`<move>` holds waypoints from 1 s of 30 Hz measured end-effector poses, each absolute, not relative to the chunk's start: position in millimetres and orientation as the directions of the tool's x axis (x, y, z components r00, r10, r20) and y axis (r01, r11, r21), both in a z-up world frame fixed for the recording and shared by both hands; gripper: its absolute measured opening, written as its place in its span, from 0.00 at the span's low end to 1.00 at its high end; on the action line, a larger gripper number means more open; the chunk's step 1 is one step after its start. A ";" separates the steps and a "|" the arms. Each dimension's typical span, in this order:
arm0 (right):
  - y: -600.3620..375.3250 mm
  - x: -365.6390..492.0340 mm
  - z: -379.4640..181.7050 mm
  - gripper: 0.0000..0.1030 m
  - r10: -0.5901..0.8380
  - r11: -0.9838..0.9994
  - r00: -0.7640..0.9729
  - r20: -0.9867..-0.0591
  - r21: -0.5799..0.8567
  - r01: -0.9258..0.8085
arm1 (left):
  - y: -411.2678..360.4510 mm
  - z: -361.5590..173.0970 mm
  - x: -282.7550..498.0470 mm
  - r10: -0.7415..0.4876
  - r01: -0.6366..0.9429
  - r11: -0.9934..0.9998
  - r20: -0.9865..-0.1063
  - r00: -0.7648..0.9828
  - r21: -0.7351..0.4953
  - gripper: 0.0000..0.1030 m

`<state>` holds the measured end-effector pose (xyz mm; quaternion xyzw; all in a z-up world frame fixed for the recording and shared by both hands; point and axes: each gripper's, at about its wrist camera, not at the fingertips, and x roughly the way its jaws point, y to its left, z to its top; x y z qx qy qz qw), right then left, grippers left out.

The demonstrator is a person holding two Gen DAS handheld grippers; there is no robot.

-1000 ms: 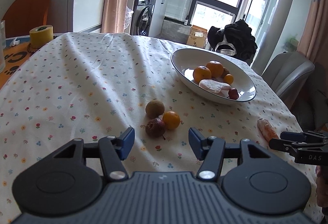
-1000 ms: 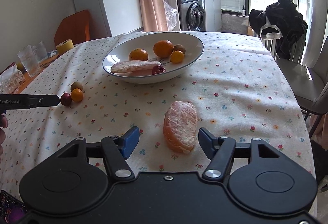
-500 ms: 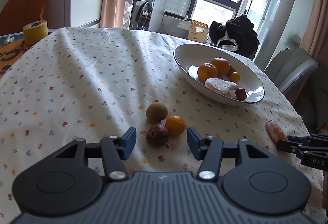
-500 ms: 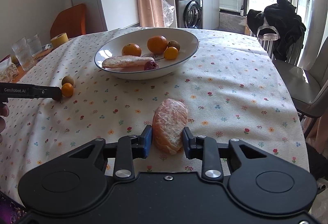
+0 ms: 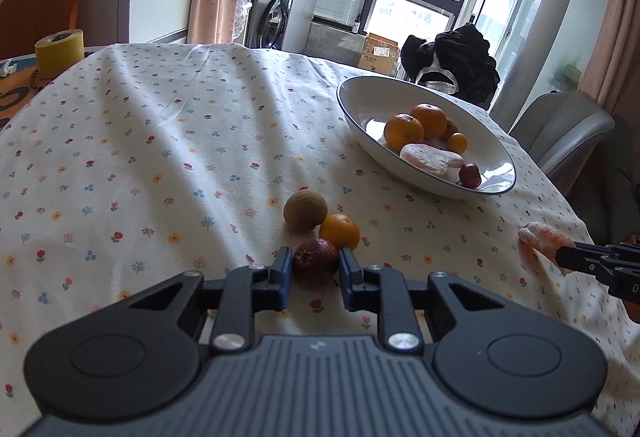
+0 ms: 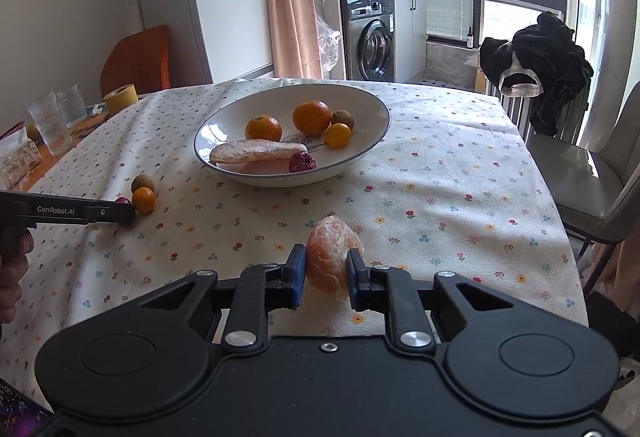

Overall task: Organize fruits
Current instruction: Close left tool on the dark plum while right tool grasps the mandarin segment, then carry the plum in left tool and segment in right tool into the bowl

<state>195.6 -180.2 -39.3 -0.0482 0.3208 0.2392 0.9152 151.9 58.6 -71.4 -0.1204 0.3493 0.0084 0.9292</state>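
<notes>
Both tongs have closed on fruit within the last second. A second ago each pair stood wide open short of its target; now the left gripper [image 5: 314, 271] has its blue pads pressed to either side of the dark red fruit [image 5: 315, 256] on the flowered tablecloth [image 5: 160, 141], and the right gripper [image 6: 326, 273] is clenched on the peeled orange piece [image 6: 330, 251], which half a second ago was only loosely bracketed.

In the left wrist view, a small orange [image 5: 339, 232] sits just beyond the red fruit at 1 o'clock, touching or nearly touching it, and a brown round fruit [image 5: 305, 209] lies behind at 11 o'clock. Neither has moved. Whether either held fruit has left the cloth cannot be told.

Farther off, the bowl [image 6: 360, 105] stands at 12 o'clock from the right gripper and at 2 o'clock from the left. It holds two oranges, two smaller fruits, a red one and a long peeled piece. Beyond it, at 10 o'clock in the right view, are drinking glasses [image 6: 56, 117] and a yellow tape roll [image 6: 120, 97].

With both grasps apparently made, the next step is probably lifting the two fruits and carrying them to the bowl. The small orange and the brown fruit would then remain.
</notes>
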 end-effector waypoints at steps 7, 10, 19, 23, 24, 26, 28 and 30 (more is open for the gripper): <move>-178.3 192.7 -30.9 0.16 0.422 0.877 0.689 -0.589 0.072 -0.475 | 57.2 -58.6 143.2 -0.065 -0.097 0.971 -0.628 0.776 -0.220 0.22; -176.3 192.5 -28.0 0.15 0.429 0.874 0.690 -0.582 0.076 -0.479 | 55.6 -52.2 140.6 -0.067 -0.092 0.971 -0.617 0.784 -0.223 0.22; -170.1 189.9 -15.9 0.13 0.458 0.863 0.701 -0.547 0.085 -0.497 | 44.3 -37.1 135.2 -0.084 -0.063 0.972 -0.587 0.805 -0.225 0.22; -167.9 190.3 -8.6 0.13 0.467 0.860 0.710 -0.527 0.084 -0.503 | 39.4 -31.5 136.0 -0.091 -0.050 0.973 -0.576 0.813 -0.224 0.22; -167.3 190.8 -6.7 0.13 0.470 0.859 0.712 -0.522 0.084 -0.505 | 38.0 -30.0 136.5 -0.093 -0.046 0.974 -0.573 0.814 -0.224 0.22; -166.0 192.2 -3.7 0.13 0.475 0.856 0.714 -0.514 0.084 -0.510 | 35.7 -27.2 137.6 -0.096 -0.040 0.974 -0.568 0.817 -0.222 0.22; -164.3 194.1 -1.0 0.13 0.481 0.854 0.716 -0.506 0.083 -0.514 | 33.2 -24.8 139.2 -0.099 -0.034 0.975 -0.564 0.820 -0.220 0.22; -162.3 196.2 1.8 0.13 0.485 0.852 0.719 -0.498 0.084 -0.517 | 30.6 -22.3 141.7 -0.102 -0.027 0.976 -0.559 0.823 -0.218 0.22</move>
